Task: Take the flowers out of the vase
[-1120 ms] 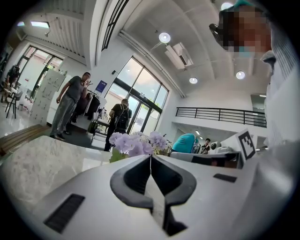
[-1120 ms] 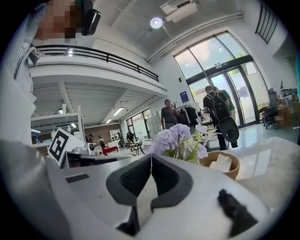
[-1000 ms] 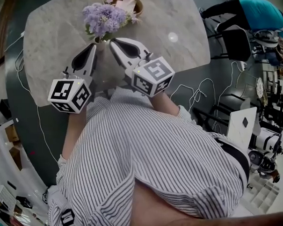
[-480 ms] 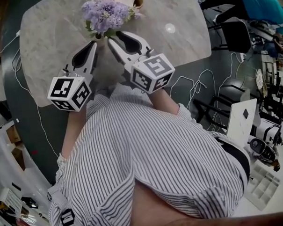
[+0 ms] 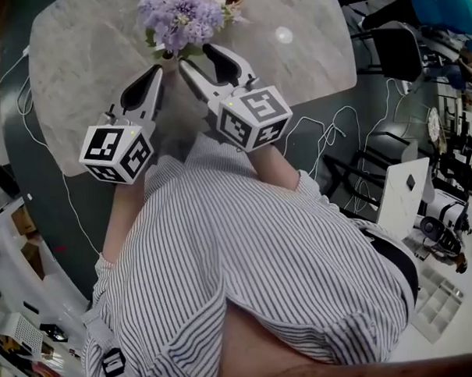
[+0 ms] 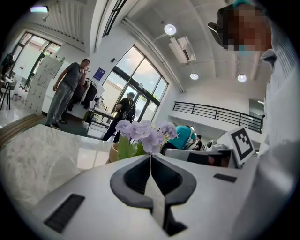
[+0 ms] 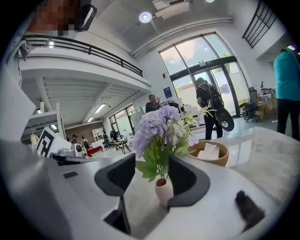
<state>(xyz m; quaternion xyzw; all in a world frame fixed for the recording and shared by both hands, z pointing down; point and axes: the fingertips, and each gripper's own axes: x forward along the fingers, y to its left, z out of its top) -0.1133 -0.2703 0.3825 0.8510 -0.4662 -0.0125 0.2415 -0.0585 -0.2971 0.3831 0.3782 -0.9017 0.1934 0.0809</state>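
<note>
Straddling the small pink vase [image 7: 164,191], the right gripper [image 7: 152,161] has its jaws wide and still opening. The vase neck and the leafy stems of the purple flowers [image 7: 161,124] sit between them, nothing gripped. The vase looks just beside one jaw; I can't tell whether they touch. The flowers are still in the vase, which stands on the marble table [image 5: 82,65] just in front of a wooden bowl [image 7: 208,152].

The left gripper [image 6: 150,157] has its jaws pressed together on nothing and sits near the vase, not bracing it.

Risks:
- The jaws sit low, at neck height. Closing there would likely pinch the vase rather than the stems, so the vase comes up with the flowers.
- The vase is narrow, light-looking and unsupported. A sideways nudge from a jaw could tip it toward the bowl.
- Stems pulled at an angle could drag the vase over.

Against a second ago:
- The right jaws were together and are now spread.
- The right gripper sits slightly lower and further in around the vase.
- The left gripper has barely shifted and is still shut.
- The flowers lie nearer the top edge of the head view.
</note>
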